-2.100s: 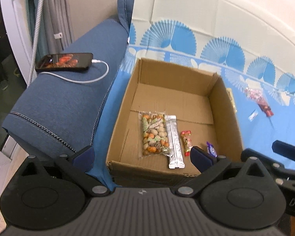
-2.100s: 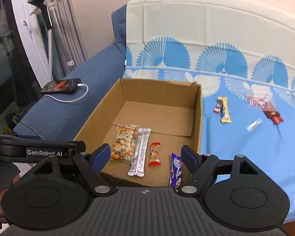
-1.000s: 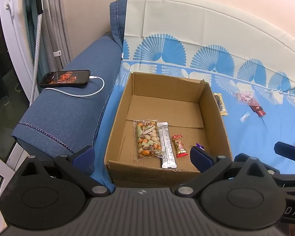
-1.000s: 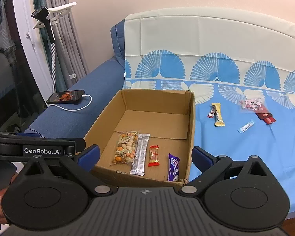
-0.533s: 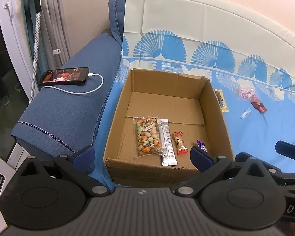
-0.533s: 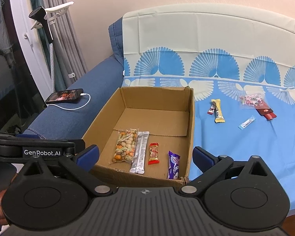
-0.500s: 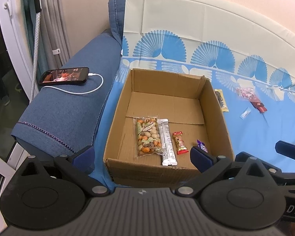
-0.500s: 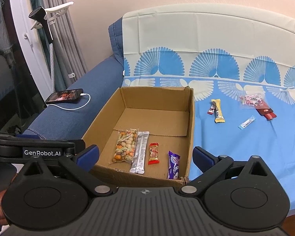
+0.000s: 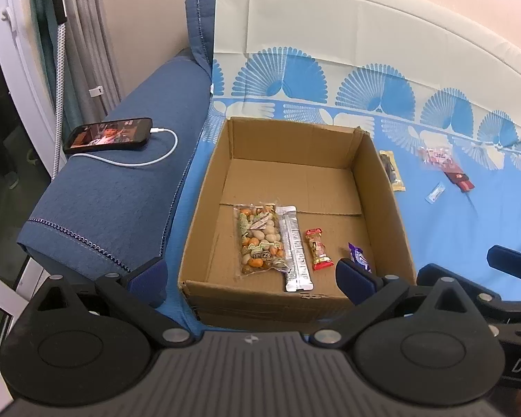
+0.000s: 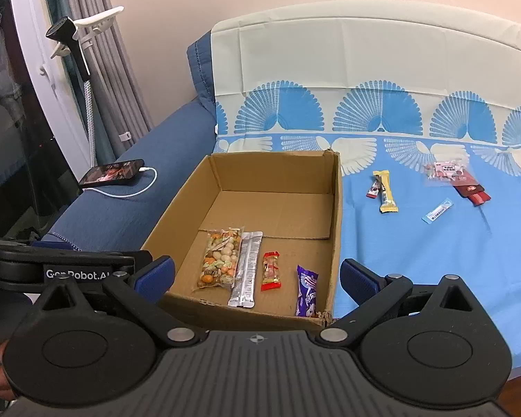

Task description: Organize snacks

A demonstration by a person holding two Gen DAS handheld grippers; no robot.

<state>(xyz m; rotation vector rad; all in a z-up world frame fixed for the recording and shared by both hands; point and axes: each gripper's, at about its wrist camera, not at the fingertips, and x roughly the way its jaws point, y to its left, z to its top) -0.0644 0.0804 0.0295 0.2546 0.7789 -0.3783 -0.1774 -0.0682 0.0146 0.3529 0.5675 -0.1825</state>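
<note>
An open cardboard box sits on the blue cloth. In it lie a nut bag, a silver bar, a red candy and a purple candy. On the cloth to the right lie a yellow bar, a small dark bar, a pink packet, a red packet and a light blue stick. My left gripper and right gripper are open and empty, hovering before the box's near wall.
A phone on a white charging cable lies on the blue sofa armrest, left of the box. Curtains and a window frame stand at the far left. A patterned cloth covers the seat and backrest.
Both grippers have pulled back and up from the box, so more of the sofa shows. The right gripper's jaws widened after 2.1 s ago. The snacks have not moved.
</note>
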